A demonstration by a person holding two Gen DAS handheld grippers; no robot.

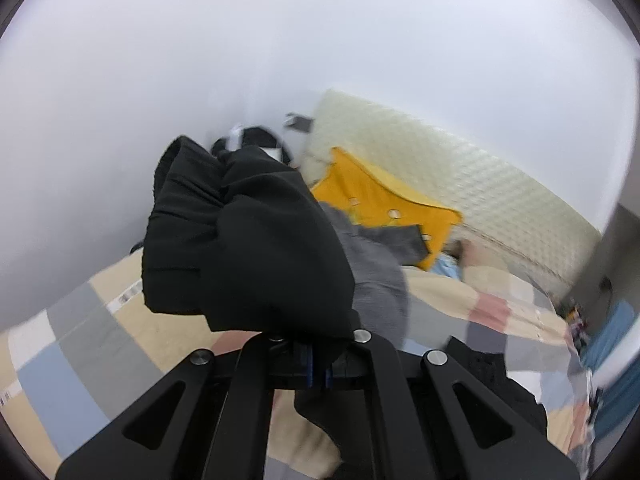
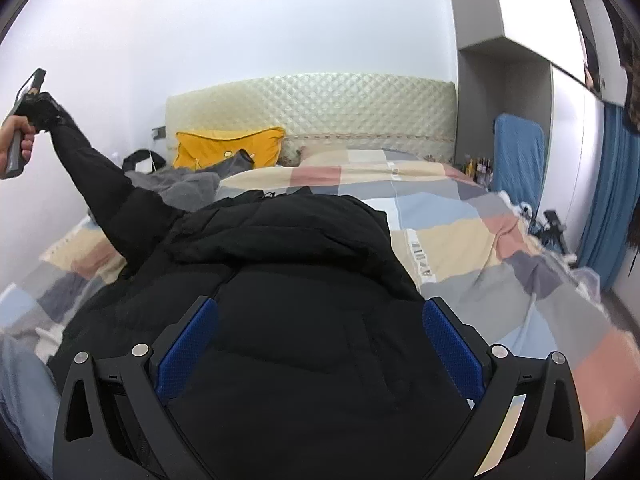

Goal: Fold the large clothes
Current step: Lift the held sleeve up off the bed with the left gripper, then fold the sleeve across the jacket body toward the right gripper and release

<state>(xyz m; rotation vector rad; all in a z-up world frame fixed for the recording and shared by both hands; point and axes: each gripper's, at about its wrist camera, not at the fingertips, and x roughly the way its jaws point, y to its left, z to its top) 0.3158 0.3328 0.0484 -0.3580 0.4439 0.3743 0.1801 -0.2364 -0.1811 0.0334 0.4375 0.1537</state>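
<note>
A bed (image 2: 460, 216) with a pastel checked cover stands against plain white walls (image 2: 280, 20). A cream quilted headboard (image 2: 320, 104) backs a yellow pillow (image 2: 228, 148). Blue curtains (image 2: 608, 200) hang beside grey cabinets (image 2: 480, 80).

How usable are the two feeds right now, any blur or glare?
Left wrist view: motion blur smears the yellow pillow and quilt; the black sleeve blocks the centre. Right wrist view: sharper, evenly lit, no glare; fisheye bends the headboard; the black jacket shows little detail.
</note>
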